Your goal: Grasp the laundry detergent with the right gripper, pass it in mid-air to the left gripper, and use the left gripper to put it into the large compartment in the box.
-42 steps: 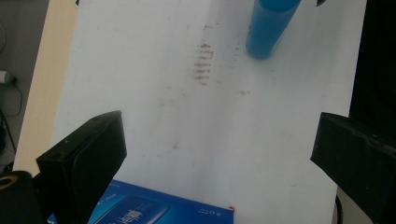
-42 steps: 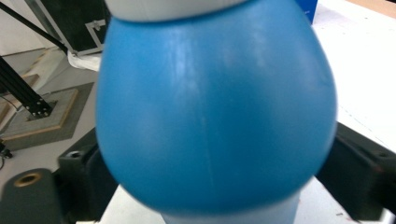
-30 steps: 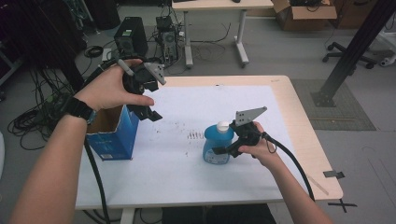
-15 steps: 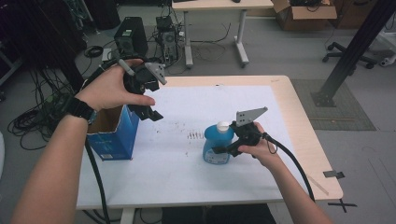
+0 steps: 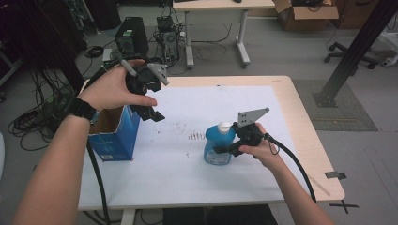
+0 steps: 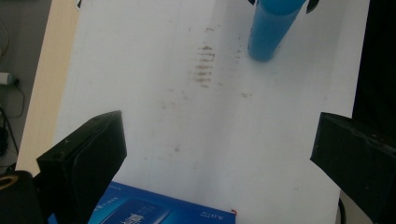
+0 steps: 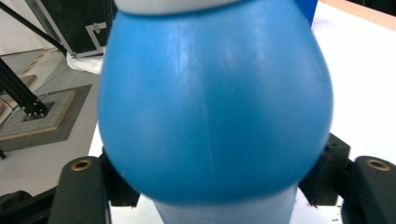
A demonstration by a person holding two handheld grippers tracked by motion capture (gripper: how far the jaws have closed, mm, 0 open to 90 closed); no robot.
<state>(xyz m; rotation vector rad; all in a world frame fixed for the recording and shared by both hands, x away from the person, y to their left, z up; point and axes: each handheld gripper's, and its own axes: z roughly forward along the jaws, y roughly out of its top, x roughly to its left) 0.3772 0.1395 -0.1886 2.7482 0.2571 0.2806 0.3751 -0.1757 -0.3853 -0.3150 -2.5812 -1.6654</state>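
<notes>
A blue bottle (image 5: pixel 217 147) with a white cap (image 5: pixel 224 125) stands upright on the white sheet, right of centre. My right gripper (image 5: pixel 226 148) is shut on its body from the right; in the right gripper view the bottle (image 7: pixel 215 102) bulges between both jaws. My left gripper (image 5: pixel 149 108) hangs open in the air above the right edge of an open blue carton (image 5: pixel 114 138) at the table's left. In the left gripper view its fingers (image 6: pixel 84 158) stand wide apart with nothing between them, over the carton's top (image 6: pixel 154 213), with the bottle (image 6: pixel 272 30) farther off.
Brown smudges (image 5: pixel 196 136) mark the white sheet (image 5: pixel 187 178) between the carton and the bottle. The wooden table edge (image 5: pixel 309 140) runs along the right. The right gripper's cable (image 5: pixel 295 164) trails to the front right. Computers, cables and another table stand behind.
</notes>
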